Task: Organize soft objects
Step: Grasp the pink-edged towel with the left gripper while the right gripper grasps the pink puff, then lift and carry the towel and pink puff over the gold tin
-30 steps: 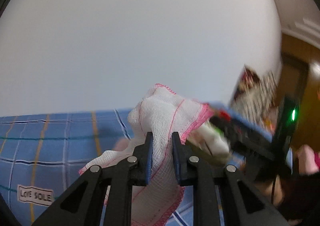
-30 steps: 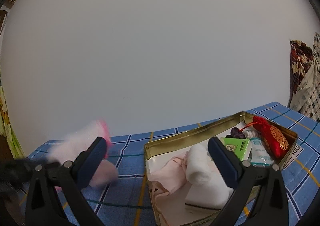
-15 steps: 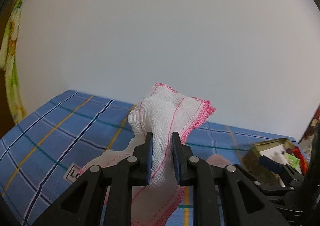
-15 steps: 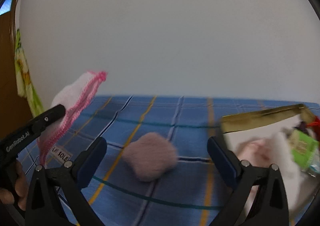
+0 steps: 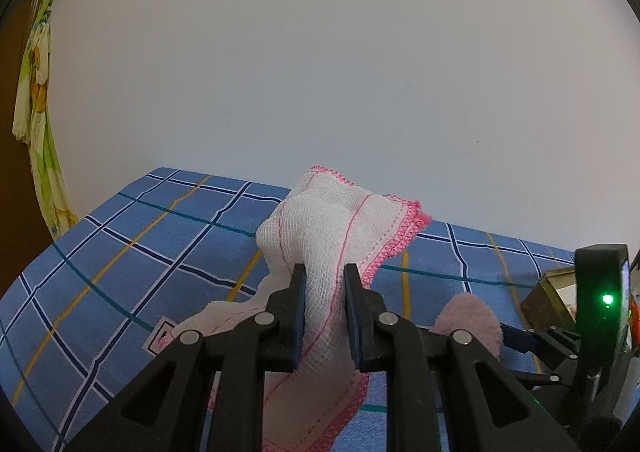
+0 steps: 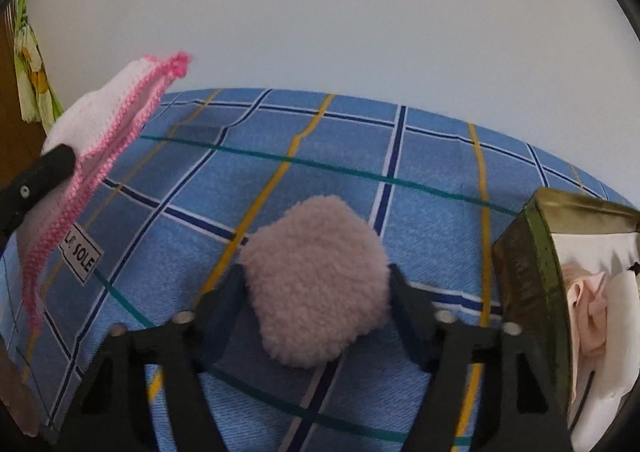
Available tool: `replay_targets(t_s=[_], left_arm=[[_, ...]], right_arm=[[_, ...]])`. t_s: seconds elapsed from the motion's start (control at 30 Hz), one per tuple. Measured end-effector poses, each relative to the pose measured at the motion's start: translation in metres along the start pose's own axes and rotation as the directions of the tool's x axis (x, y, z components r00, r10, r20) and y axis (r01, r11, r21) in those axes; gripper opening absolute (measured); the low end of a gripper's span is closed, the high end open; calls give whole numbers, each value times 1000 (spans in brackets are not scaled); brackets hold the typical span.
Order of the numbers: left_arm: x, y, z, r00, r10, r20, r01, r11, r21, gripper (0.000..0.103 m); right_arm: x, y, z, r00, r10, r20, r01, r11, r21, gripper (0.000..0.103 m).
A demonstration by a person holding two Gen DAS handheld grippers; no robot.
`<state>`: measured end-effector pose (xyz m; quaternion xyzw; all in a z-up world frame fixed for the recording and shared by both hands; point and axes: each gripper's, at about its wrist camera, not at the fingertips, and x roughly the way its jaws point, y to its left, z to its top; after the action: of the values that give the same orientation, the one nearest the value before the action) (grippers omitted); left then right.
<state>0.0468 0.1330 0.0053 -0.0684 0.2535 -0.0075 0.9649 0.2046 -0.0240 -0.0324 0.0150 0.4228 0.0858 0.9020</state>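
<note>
1. Over on the left side, the left gripper [image 5: 322, 306] has its jaws pinching a white gauze cloth with pink trim [image 5: 332, 228], held up off the blue plaid tabletop [image 5: 120, 248] with its loose end trailing down.
2. The right gripper [image 6: 316, 292] is down low with its jaws spread either side of a fluffy pink puff [image 6: 316, 284], which sits on the tabletop. Looks like they're about touching it, but I wouldn't call it gripped yet.
3. The gold tin [image 6: 524, 252] is just to the right of the puff, and it already has soft stuff in it: a pale pink fabric piece [image 6: 588, 312] and something white next to it.
4. So my guess is we're partway through. Some items are packed; the cloth and the puff still need to go in, probably the puff first since it's right beside the tin.
</note>
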Motion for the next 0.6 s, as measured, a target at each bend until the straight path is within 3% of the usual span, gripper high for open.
replay_targets(t_s=[0.13, 0.23, 0.4, 0.6], left_arm=[[4, 3, 0, 1000, 16, -4, -16, 1000, 5, 20], [2, 2, 2, 1000, 29, 3, -30, 999, 13, 20], [-1, 3, 3, 999, 37, 6, -37, 999, 3, 20], [-5, 6, 5, 999, 27, 27, -27, 1000, -5, 20]], right_arm=[[-9, 5, -4, 999, -15, 30, 17, 998, -52, 30], [-21, 7, -7, 997, -21, 73, 25, 998, -51, 26], [-37, 6, -9, 989, 34, 144, -28, 999, -39, 22], [-72, -8, -16, 935, 201, 294, -205, 979, -16, 21]])
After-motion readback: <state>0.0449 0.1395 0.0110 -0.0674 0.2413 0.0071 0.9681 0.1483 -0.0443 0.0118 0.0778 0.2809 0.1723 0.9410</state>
